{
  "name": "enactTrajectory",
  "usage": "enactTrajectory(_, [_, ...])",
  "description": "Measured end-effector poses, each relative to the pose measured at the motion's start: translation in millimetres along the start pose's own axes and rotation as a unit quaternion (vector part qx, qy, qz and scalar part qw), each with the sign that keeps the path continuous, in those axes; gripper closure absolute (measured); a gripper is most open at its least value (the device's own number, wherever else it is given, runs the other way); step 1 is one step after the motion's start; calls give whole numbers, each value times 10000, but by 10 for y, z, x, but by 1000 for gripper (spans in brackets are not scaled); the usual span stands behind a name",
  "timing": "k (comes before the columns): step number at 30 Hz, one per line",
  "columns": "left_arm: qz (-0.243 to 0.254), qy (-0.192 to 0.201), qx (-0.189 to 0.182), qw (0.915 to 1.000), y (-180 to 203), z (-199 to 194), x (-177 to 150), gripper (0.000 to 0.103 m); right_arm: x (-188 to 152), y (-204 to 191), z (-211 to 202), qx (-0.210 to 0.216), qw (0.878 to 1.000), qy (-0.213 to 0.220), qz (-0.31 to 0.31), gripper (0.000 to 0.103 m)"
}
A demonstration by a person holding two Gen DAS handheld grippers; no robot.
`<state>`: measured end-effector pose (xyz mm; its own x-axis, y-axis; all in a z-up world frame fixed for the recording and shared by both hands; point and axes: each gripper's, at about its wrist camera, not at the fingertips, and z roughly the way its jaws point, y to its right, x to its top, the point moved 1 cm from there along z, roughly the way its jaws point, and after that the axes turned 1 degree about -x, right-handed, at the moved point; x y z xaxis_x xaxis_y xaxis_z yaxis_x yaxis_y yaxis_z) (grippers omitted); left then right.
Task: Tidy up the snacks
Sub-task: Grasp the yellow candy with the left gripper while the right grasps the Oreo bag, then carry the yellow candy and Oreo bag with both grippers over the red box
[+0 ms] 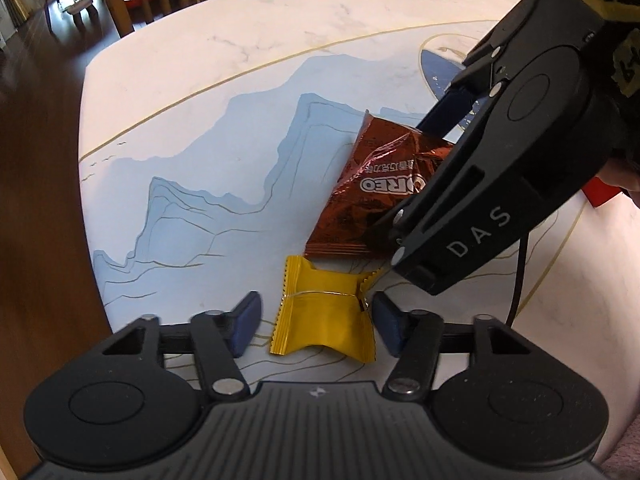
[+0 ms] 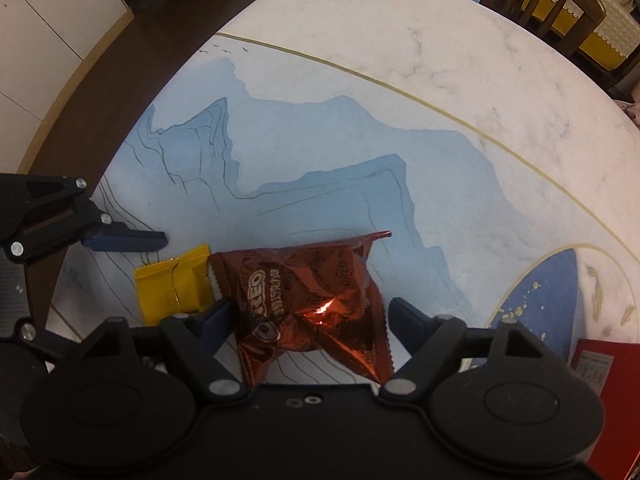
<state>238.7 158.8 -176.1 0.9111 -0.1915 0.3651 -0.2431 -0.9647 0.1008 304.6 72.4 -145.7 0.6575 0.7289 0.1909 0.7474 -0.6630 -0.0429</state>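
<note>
Pickup step: left gripper (image 1: pixel 316 322) straddling yellow packet (image 1: pixel 324 316) on table (image 1: pixel 200 92), right gripper (image 2: pixel 308 320) straddling brown cookie bag (image 2: pixel 308 300) alongside; both unclenched. Next: clamp, lift.

Red box (image 2: pixel 604 396) cut by frame edge

Two snack packets flat on bench (image 1: pixel 200 92), side by side, edges touching or nearly. Small packet (image 1: pixel 324 316) btwn left gripper (image 1: pixel 316 322) pads. Oreo packet (image 2: pixel 308 304) btwn right gripper (image 2: pixel 308 322) pads. Box (image 2: pixel 600 392) at bench edge, right of Oreo packet. Chairs (image 1: pixel 132 4) behind bench.
</note>
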Motion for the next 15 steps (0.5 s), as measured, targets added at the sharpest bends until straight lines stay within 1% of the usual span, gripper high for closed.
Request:
enactTrajectory(1, [-25, 5, 13, 10000, 2, -7, -3, 54, -10, 0, -3, 20, 10000, 1, 6, 28])
enactTrajectory(5, [-71, 12, 91, 9999, 35, -30, -37, 56, -55, -4, -25, 38, 10000, 17, 76, 36])
enactTrajectory(8, [-102, 15, 146, 9998, 73, -35, -63, 61, -100, 8, -47, 20, 9999, 10, 160, 39])
enactTrajectory(15, [-195, 43, 169, 9997, 144, -77, -163, 63, -287, 38, -145, -49, 9994, 17, 339, 43])
